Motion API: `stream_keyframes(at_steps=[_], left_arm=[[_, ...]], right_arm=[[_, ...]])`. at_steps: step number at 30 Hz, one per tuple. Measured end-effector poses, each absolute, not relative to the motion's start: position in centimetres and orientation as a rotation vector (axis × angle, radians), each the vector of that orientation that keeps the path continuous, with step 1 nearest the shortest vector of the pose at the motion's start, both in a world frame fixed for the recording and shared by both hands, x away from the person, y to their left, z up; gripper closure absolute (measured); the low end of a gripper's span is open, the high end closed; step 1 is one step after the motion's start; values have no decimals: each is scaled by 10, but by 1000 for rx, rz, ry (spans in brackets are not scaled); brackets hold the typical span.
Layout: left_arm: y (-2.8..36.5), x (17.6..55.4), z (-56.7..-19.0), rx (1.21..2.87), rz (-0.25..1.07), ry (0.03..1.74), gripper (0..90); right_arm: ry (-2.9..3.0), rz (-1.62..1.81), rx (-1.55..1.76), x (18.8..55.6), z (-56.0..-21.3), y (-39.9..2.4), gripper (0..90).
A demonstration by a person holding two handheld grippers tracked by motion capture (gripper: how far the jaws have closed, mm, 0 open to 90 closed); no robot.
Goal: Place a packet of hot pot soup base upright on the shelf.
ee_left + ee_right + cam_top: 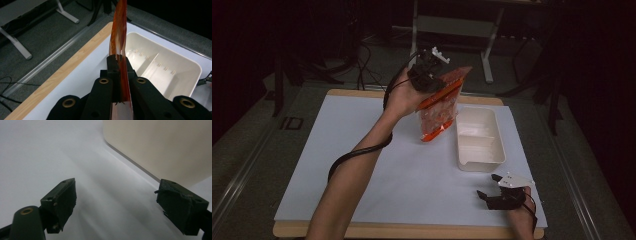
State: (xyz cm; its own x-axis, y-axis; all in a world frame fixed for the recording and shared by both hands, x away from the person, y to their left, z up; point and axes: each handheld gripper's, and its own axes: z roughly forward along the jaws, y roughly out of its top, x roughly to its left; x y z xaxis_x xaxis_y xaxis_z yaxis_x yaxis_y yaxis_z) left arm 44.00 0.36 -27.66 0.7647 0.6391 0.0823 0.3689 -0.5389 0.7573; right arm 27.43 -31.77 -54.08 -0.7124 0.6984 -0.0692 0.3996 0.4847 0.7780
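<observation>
We are pinching the orange bag (439, 102) in the left tongs (432, 75) beside the white tray (478, 140) for loading, while the right tongs (490, 186) are gaping empty near it.

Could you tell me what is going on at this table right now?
A person holds a claw in each hand. The left claw is shut on the top edge of an orange snack bag, holding it in the air just left of a white divided tray. The right claw sits open and holds nothing, low over the white table near the tray's front corner.
</observation>
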Motion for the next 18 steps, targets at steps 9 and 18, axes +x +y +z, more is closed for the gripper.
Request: stream_keyframes(at_steps=[9,18], left_arm=[[-11,444,-271,2173,441,733,900],[-28,448,-276,2155,402,724,900]], right_arm=[[2358,1091,917,274,-541,-318,158],[2359,1094,915,274,-541,-318,158]])
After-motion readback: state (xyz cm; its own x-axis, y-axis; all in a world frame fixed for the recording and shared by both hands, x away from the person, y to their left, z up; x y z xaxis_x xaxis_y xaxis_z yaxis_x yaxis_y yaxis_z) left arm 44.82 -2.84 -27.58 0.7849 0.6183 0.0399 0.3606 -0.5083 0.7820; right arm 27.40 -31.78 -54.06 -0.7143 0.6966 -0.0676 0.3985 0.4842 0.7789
